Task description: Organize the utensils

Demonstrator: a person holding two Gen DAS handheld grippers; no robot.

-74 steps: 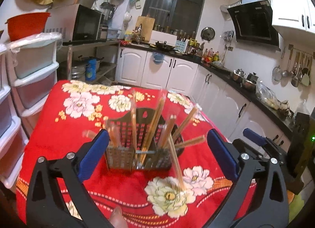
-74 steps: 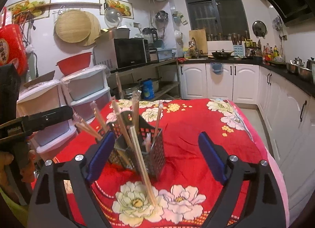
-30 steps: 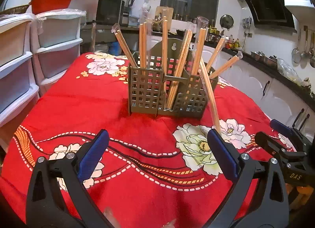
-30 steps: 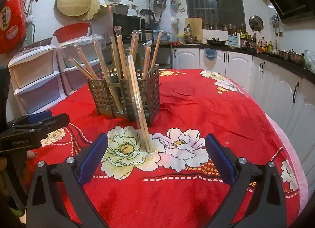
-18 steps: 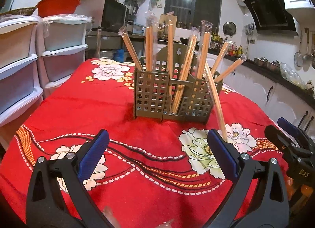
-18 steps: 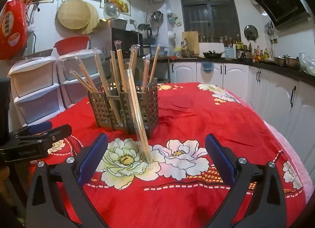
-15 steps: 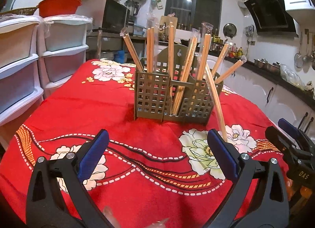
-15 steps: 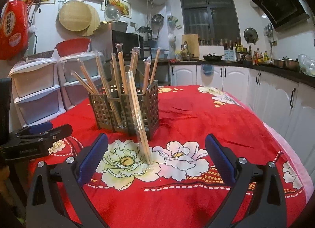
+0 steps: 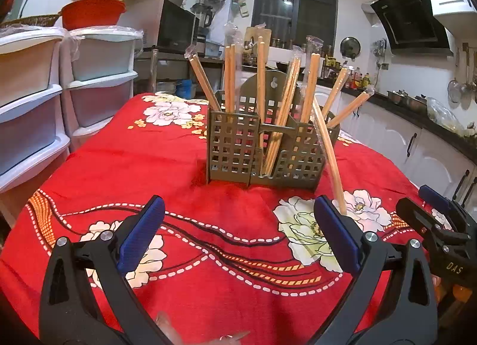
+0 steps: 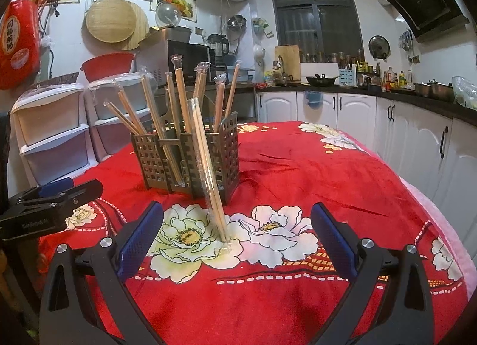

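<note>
Behind holder (image 9: 262, 148): both claws, backed off.

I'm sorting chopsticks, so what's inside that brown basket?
The basket holds wrapped chopsticks standing at angles. One pair leans outside against it. The basket's floor is hidden.

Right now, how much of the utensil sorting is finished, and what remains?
Mostly done: many wrapped chopsticks stand inside the holder. In hand: nothing; the left gripper and right gripper are both open and empty. Left: one wrapped pair leans against the holder from outside, its lower end on the tablecloth. It probably still needs putting in.
</note>
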